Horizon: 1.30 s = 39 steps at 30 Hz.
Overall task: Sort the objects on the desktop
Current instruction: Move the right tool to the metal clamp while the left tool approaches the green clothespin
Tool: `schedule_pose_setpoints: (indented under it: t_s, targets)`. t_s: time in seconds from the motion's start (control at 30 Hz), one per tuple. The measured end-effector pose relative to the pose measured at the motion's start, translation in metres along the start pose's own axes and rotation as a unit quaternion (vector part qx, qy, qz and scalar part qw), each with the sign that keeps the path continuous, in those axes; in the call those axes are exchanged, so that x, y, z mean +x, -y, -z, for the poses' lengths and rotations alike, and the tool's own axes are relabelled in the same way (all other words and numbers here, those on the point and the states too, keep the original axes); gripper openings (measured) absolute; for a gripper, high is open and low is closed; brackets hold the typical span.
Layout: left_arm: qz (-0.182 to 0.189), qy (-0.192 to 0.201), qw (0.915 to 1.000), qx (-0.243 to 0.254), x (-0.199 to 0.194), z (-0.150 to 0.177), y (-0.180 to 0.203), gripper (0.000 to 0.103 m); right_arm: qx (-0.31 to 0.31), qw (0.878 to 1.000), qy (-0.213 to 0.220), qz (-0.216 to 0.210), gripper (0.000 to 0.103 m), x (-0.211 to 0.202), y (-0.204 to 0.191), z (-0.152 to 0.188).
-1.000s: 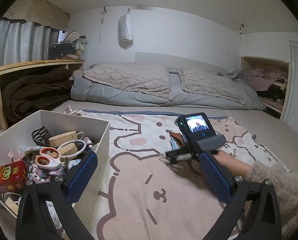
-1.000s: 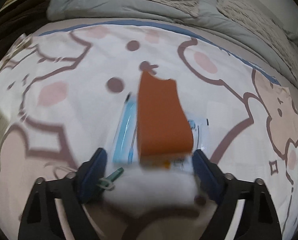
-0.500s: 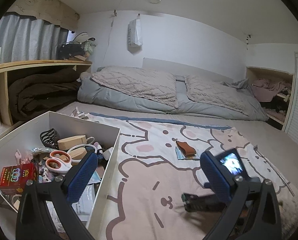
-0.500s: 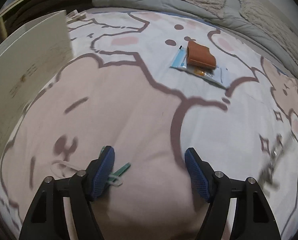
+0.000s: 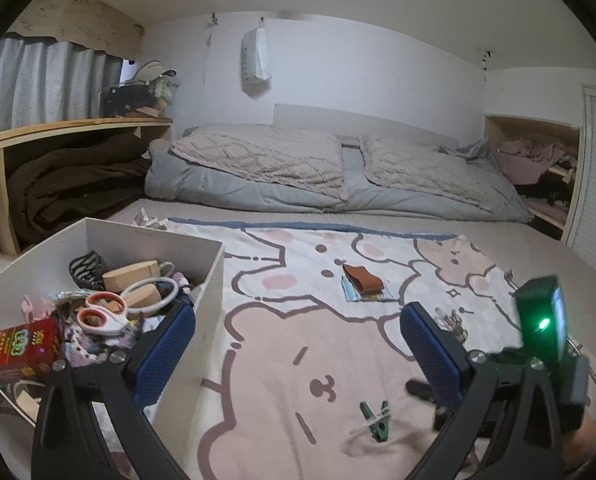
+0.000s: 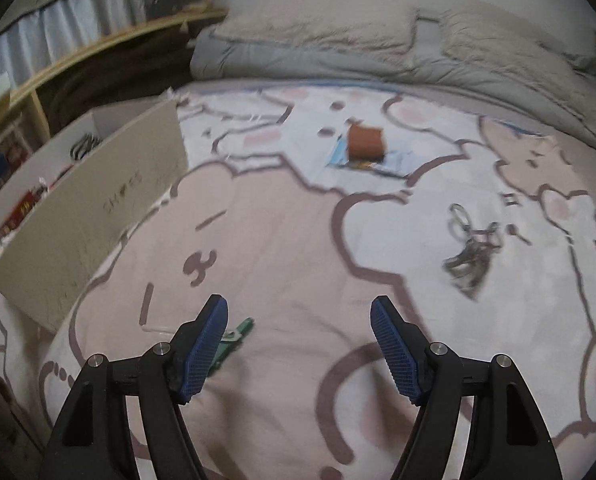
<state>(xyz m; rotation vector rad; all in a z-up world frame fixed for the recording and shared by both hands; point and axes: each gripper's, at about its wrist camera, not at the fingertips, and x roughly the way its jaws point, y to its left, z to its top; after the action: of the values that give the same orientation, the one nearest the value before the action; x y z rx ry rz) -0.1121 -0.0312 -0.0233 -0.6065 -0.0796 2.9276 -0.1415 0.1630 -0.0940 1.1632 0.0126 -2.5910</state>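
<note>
The right gripper [image 6: 299, 346] was seen with its jaws standing apart and nothing between them, angled down over the cartoon blanket [image 6: 282, 240]. The left gripper [image 5: 298, 350] was likewise seen spread and empty, one finger hanging over the white box [image 5: 154, 236].

The green clothespin [image 6: 234, 338] lay just beside the right gripper's left pad [image 6: 206, 348], partly hidden behind it, its long axis running diagonally up and to the right in the right wrist view. It was judged the likeliest next pick, and the right gripper was clearly the nearer one; a small shift leftward would be needed to straddle it across its narrow side.

Loose things on the blanket were counted: one clothespin, one bunch of keys [image 6: 471, 254] further off to the right, one brown strap [image 6: 365, 142] resting on one blue packet [image 6: 397, 160] well ahead, and one small fork [image 5: 509, 278] far right.

In the box, one pair of scissors [image 5: 102, 312] and one red carton [image 5: 22, 346] could be told; the remainder was too jumbled to count.
</note>
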Motion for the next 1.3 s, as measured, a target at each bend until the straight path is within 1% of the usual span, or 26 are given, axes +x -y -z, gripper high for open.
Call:
schedule_pose_setpoints:
  t_s: [0.13, 0.3, 0.37, 0.5, 0.57, 0.6, 0.63, 0.7, 0.73, 0.83, 1.07, 1.1, 1.3]
  targets:
    - [0.014, -0.012, 0.9998, 0.007, 0.002, 0.009, 0.017, 0.103, 0.027, 0.999, 0.030, 0.021, 0.074, -0.011, 0.024, 0.001]
    - [0.033, -0.020, 0.9984, 0.041, 0.002, 0.022, 0.045, 0.103, 0.047, 0.996, 0.044, 0.065, 0.074, -0.011, 0.052, 0.005]
    - [0.037, -0.032, 0.9973, 0.056, 0.006, 0.028, 0.055, 0.103, 0.056, 0.995, 0.045, 0.073, 0.074, -0.010, 0.061, 0.006]
    - [0.047, -0.061, 0.9950, 0.063, 0.020, 0.040, 0.063, 0.103, 0.081, 0.993, 0.041, 0.071, 0.061, -0.003, 0.082, 0.006]
    - [0.049, -0.077, 0.9937, 0.064, 0.027, 0.046, 0.065, 0.103, 0.096, 0.993, 0.035, 0.065, 0.057, 0.004, 0.091, 0.006]
    - [0.048, -0.084, 0.9931, 0.066, 0.031, 0.050, 0.066, 0.103, 0.104, 0.992, 0.031, 0.061, 0.051, 0.008, 0.096, 0.006]
    - [0.047, -0.090, 0.9925, 0.068, 0.035, 0.053, 0.067, 0.103, 0.112, 0.992, 0.027, 0.055, 0.043, 0.012, 0.101, 0.005]
    - [0.046, -0.101, 0.9914, 0.069, 0.041, 0.057, 0.068, 0.101, 0.130, 0.990, 0.022, 0.045, 0.034, 0.018, 0.110, 0.004]
    - [0.047, -0.111, 0.9903, 0.069, 0.046, 0.060, 0.068, 0.098, 0.136, 0.990, 0.021, 0.041, 0.030, 0.020, 0.114, 0.003]
    - [0.051, -0.132, 0.9879, 0.063, 0.054, 0.066, 0.066, 0.095, 0.140, 0.989, 0.024, 0.043, 0.028, 0.025, 0.118, 0.000]
    - [0.059, -0.177, 0.9816, 0.038, 0.069, 0.080, 0.060, 0.094, 0.136, 0.990, 0.011, 0.046, 0.027, 0.042, 0.120, -0.001]
    - [0.060, -0.182, 0.9807, 0.036, 0.070, 0.081, 0.059, 0.094, 0.140, 0.989, 0.010, 0.047, 0.019, 0.044, 0.121, -0.001]
    - [0.074, -0.212, 0.9742, 0.020, 0.079, 0.091, 0.055, 0.080, 0.145, 0.988, 0.021, 0.040, 0.018, 0.039, 0.123, 0.001]
